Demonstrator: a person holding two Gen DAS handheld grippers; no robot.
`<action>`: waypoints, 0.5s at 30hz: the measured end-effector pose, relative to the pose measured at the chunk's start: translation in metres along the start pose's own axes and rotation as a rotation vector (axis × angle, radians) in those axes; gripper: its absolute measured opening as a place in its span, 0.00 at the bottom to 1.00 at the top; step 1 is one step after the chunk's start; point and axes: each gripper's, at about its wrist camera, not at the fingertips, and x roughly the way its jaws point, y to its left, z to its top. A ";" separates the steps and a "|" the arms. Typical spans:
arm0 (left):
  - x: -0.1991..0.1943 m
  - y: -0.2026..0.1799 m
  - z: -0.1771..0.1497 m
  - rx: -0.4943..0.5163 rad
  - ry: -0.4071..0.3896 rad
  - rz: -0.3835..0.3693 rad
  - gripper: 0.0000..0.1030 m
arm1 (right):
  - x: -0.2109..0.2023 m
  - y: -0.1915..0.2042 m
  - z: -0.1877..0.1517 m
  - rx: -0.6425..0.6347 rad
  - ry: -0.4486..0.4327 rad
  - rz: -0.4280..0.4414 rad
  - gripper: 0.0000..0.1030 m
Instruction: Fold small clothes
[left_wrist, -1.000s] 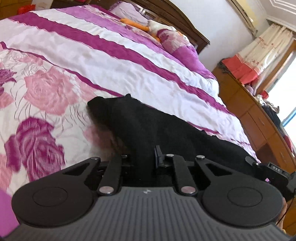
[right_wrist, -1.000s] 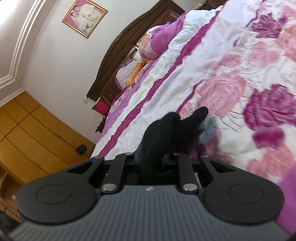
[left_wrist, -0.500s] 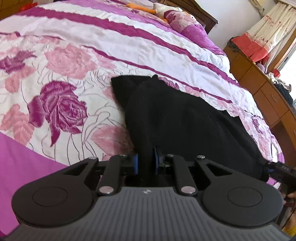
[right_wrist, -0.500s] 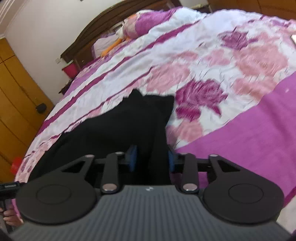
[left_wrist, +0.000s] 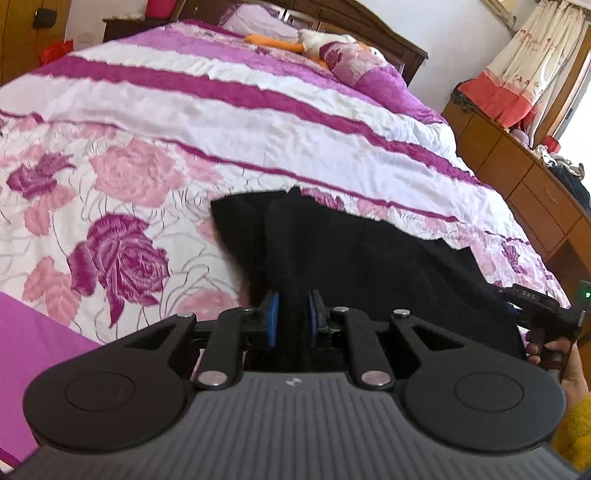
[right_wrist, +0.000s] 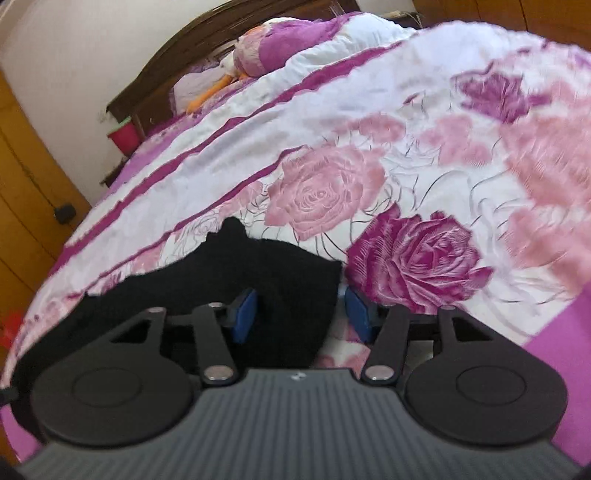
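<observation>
Left tongs (left_wrist: 291, 317) pinch a narrow fold of the black garment (left_wrist: 354, 251) between blue pads (left_wrist: 272, 314). Right tongs (right_wrist: 301, 312) stand wide apart, the cloth (right_wrist: 258, 273) lying between them against the left pad (right_wrist: 245, 314), the right pad clear of it. Ahead of both tongs the garment spreads flat on the bed's rose-print quilt (left_wrist: 122, 173), reaching sideways from the left tongs toward the other tool (left_wrist: 543, 314) at its far edge.

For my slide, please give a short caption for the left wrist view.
Left gripper pinching the black knit garment spread on the pink rose-patterned quilt, pillows beyond.
</observation>
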 end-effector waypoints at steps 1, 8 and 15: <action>-0.002 -0.001 0.002 0.002 -0.013 0.001 0.17 | 0.000 0.001 0.001 0.017 -0.008 0.017 0.54; -0.002 -0.010 0.014 0.017 -0.073 0.007 0.18 | -0.014 0.035 0.007 -0.183 -0.097 0.043 0.13; 0.041 -0.015 0.019 0.005 -0.042 0.012 0.18 | 0.006 0.029 0.013 -0.251 -0.117 -0.115 0.09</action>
